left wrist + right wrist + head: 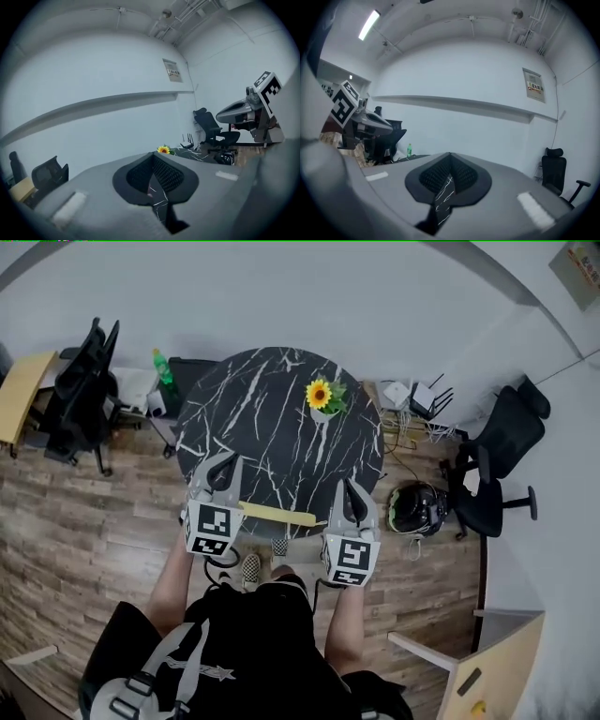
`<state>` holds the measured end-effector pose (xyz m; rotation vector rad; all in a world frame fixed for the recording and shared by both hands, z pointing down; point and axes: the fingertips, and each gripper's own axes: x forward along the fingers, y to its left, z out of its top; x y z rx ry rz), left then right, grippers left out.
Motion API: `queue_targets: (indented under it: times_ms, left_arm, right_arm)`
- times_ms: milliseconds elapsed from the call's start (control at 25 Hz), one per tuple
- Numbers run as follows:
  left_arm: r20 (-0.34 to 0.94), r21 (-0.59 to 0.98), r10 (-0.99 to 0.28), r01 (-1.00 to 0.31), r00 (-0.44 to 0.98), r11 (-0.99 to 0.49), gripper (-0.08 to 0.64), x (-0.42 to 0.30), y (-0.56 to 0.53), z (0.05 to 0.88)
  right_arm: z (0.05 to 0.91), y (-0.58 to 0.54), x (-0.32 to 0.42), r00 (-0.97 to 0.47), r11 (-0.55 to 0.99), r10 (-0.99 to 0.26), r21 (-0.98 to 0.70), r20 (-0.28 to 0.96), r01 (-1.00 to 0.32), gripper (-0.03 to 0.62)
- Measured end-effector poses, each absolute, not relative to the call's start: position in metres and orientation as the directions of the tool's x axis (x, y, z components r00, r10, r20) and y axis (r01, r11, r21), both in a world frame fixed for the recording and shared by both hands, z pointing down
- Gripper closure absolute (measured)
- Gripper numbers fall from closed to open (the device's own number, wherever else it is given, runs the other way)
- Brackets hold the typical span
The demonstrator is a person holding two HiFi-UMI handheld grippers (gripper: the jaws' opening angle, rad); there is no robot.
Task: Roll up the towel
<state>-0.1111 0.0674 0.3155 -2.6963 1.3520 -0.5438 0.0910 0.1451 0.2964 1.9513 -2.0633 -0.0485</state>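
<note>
Left gripper [225, 465] pressed together, empty | right gripper [349, 488] same | towel [277, 515] (left end hidden) at table [272, 427] edge

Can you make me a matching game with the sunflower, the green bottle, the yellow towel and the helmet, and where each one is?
Things:
1. sunflower
2. green bottle
3. yellow towel
4. helmet

Places:
A. on the wooden floor, right of the table
B. lying along the table's near edge
C. standing on the table, in its far right part
D. standing past the table's left side

Pairs: 1-C, 2-D, 3-B, 4-A
</note>
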Motion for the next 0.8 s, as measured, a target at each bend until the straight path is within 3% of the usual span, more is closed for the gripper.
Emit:
queue_targets:
  times_ms: [800]
  left_arm:
    - [0.324, -0.139, -0.748, -0.753, 0.579, -0.643, 0.551, -0.133, 0.141, 0.343]
  right_arm:
    - [0.325, 0.226, 0.074, 0.011, 0.022, -0.979, 0.16, 0.201, -0.987, 0.588]
